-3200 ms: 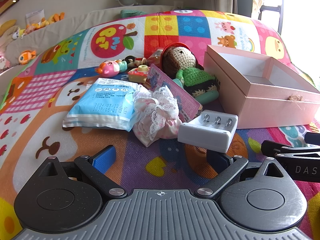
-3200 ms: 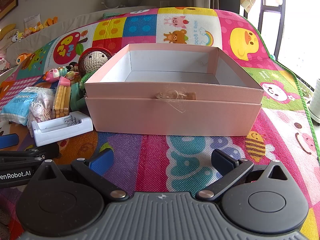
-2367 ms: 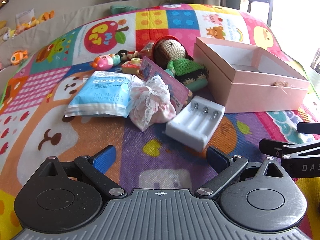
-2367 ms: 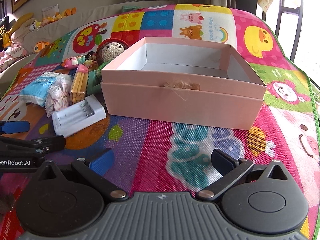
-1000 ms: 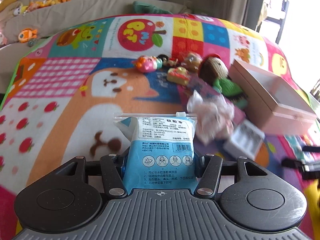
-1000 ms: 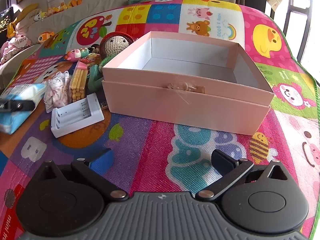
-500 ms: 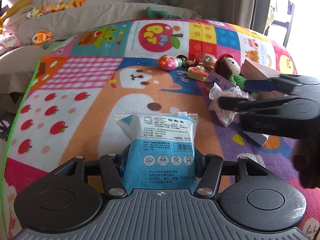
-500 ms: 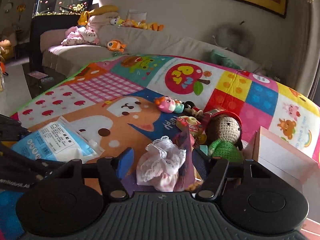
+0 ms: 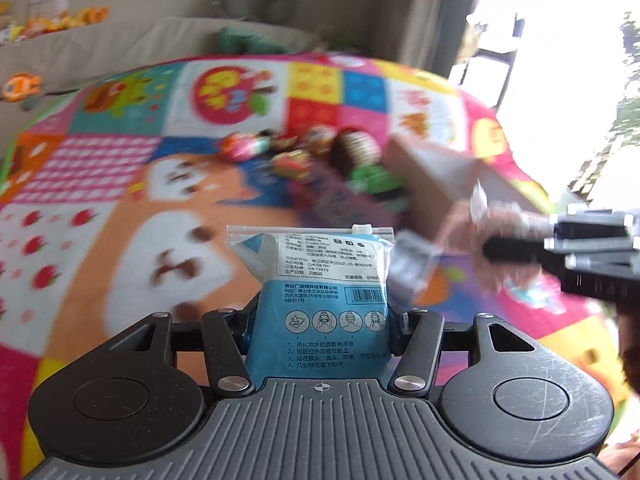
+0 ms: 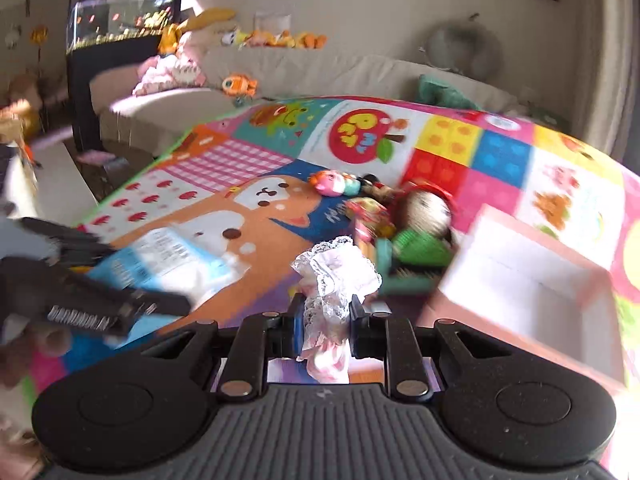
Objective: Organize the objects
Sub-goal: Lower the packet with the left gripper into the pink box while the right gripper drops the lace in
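My left gripper (image 9: 320, 320) is shut on a blue and white sealed packet (image 9: 320, 276), which stands up between its fingers above the play mat. My right gripper (image 10: 324, 324) is shut on a pink bundle of lace cloth (image 10: 334, 276), held off the mat. The open pink box (image 10: 500, 216) lies just right of that bundle, and its inside is bare. In the left wrist view the right gripper (image 9: 520, 240) comes in from the right with the blurred cloth (image 9: 496, 220), in front of the box (image 9: 436, 168). The left gripper (image 10: 160, 300) and packet (image 10: 168, 258) show at the left.
A crochet doll (image 10: 424, 216), a pink toy (image 10: 332, 182) and small toys lie on the colourful mat (image 10: 280, 208) left of the box. A white battery charger (image 9: 412, 264) lies near the box. A sofa with plush toys (image 10: 280, 40) is behind. A hand (image 10: 36, 344) holds the left gripper.
The right gripper's jaws, half open around the lace cloth half a second ago, have closed on it and lifted it. The left gripper keeps the packet and has swung right; both views are blurred.
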The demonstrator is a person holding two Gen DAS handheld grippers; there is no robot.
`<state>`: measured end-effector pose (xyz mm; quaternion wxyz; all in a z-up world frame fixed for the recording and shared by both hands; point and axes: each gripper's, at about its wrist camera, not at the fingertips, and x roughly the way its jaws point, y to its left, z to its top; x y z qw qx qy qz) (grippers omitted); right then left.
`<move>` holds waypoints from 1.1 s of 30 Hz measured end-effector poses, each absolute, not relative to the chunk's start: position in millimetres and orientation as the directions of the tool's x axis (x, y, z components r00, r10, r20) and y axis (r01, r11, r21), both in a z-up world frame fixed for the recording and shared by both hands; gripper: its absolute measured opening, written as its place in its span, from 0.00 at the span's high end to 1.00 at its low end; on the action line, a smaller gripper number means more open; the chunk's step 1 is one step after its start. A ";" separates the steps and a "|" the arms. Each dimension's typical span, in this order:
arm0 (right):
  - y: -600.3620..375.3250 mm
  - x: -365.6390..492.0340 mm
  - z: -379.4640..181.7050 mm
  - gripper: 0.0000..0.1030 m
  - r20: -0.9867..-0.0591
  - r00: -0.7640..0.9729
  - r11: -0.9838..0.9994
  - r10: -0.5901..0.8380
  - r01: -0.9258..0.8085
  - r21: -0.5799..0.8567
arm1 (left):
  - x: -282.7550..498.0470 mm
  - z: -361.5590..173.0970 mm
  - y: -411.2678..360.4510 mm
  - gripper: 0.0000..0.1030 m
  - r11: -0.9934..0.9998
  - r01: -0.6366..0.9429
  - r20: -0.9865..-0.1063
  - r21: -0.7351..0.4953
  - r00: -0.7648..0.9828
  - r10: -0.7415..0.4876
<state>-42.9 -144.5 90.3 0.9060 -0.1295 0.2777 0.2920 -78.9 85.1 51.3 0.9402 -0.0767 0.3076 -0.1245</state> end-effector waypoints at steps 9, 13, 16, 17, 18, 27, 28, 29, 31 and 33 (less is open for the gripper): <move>-250.8 -87.2 92.7 0.81 -0.490 0.819 0.933 0.300 -0.358 -0.027 | 26.8 109.0 -44.6 0.41 0.914 0.346 -0.445 -0.211 0.798 -0.406; -273.8 -92.1 84.9 0.81 -0.464 0.844 0.955 0.270 -0.297 0.015 | 95.3 93.5 -94.8 0.40 0.937 0.302 -0.525 -0.176 0.776 -0.349; -289.0 -95.6 81.0 0.81 -0.453 0.853 0.962 0.259 -0.268 0.045 | 127.1 65.9 -112.4 0.41 0.962 0.240 -0.657 -0.131 0.705 -0.266; -293.1 -96.2 79.5 0.81 -0.449 0.857 0.964 0.253 -0.260 0.047 | 127.3 60.2 -114.2 0.43 0.965 0.232 -0.677 -0.122 0.691 -0.252; -296.7 -96.4 78.2 0.81 -0.446 0.860 0.966 0.247 -0.253 0.047 | 123.0 58.4 -115.2 0.43 0.965 0.239 -0.684 -0.109 0.686 -0.247; -305.1 -73.3 81.9 0.81 -0.440 0.858 0.964 0.263 -0.256 0.076 | 27.2 97.8 -59.3 0.43 0.939 0.317 -0.512 -0.135 0.789 -0.340; -303.7 -66.4 88.0 0.81 -0.430 0.861 0.961 0.272 -0.266 0.075 | 14.9 98.6 -49.8 0.43 0.936 0.331 -0.493 -0.117 0.799 -0.344; -301.6 -57.0 94.0 0.80 -0.424 0.862 0.959 0.278 -0.273 0.073 | 5.3 97.1 -42.6 0.43 0.935 0.342 -0.485 -0.095 0.804 -0.344; -296.7 -32.6 103.3 0.80 -0.429 0.859 0.958 0.280 -0.275 0.075 | -10.4 88.0 -30.1 0.43 0.932 0.360 -0.502 -0.044 0.799 -0.332; -291.7 0.6 108.2 0.80 -0.471 0.834 0.957 0.289 -0.271 0.107 | -20.4 75.4 -18.8 0.43 0.930 0.367 -0.539 -0.017 0.780 -0.318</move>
